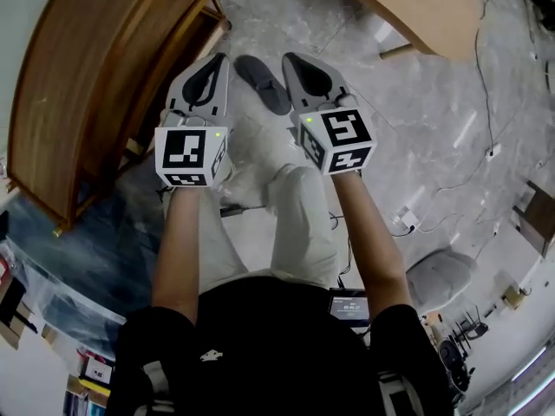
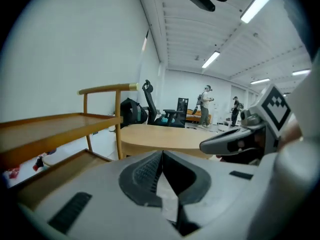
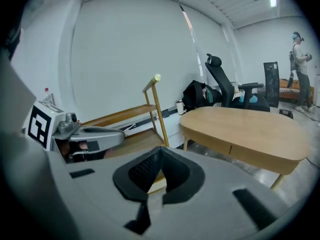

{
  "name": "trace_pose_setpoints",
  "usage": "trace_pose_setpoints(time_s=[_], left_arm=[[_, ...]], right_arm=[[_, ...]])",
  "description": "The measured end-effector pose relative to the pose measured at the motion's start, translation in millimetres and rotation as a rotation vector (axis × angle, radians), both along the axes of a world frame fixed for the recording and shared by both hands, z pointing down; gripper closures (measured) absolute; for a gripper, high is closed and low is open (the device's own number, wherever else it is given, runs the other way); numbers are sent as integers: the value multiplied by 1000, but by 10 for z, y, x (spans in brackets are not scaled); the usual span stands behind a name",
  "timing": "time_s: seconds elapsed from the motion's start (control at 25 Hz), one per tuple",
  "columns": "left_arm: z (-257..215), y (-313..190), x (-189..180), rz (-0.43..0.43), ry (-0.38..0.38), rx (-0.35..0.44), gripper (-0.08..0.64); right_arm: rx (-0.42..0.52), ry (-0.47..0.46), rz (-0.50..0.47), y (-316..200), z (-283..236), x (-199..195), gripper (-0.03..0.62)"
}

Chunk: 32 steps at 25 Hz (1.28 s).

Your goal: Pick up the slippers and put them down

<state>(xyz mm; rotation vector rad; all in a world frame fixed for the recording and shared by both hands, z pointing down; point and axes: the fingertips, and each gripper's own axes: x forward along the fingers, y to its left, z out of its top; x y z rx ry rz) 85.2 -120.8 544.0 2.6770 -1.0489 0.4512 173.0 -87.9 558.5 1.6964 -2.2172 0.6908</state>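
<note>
Both forearms are reaching forward side by side — the left claw [image 1: 213,62] and right claw [image 1: 293,61] are tilting slightly downward, jaws closed together.

Wooden shelf [image 1: 95,85] left, table [image 1: 416,7] right.

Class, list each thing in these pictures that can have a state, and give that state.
Left gripper: jaws shut, empty.
Right gripper: jaws shut, empty.
Dark grey slipper: lying on the floor, held by neither gripper.
Light wooden oval table: standing upright.
Brown wooden two-tier shelf: standing upright.
</note>
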Motion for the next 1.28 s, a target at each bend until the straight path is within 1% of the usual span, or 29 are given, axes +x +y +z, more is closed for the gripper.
trace_pose_setpoints(time_s=[0.08,0.24,0.4,0.48,0.64,0.8,0.92,1.08,1.28], left_arm=[[-342,61,-7,10,7,-11,555],[-1035,165,-12,28,4,6,555],[-1604,340,-9,36,-4,12,554],[-1837,447,-18,39,-11,6,555],[-2240,702,-43,20,-6,-13,555],[-2537,962,-17,3,-8,5,555],[-2720,1117,-14,-33,-19,24,555],[-3035,1312,-70,-93,-14,62,555],[-3389,1495,-259,-163,-29,117,554]], right_arm=[[2,2,1,52,-347,-1,595],[9,-6,12,164,-1008,18,595],[23,-28,15,307,-1623,34,594],[30,-20,3,372,-1876,20,595],[25,5,-36,588,-2253,-15,595],[40,23,-86,803,-2597,-30,595],[79,42,-114,900,-2855,9,594],[124,33,-161,1057,-3161,39,595],[209,53,-224,1176,-3560,-42,595]])
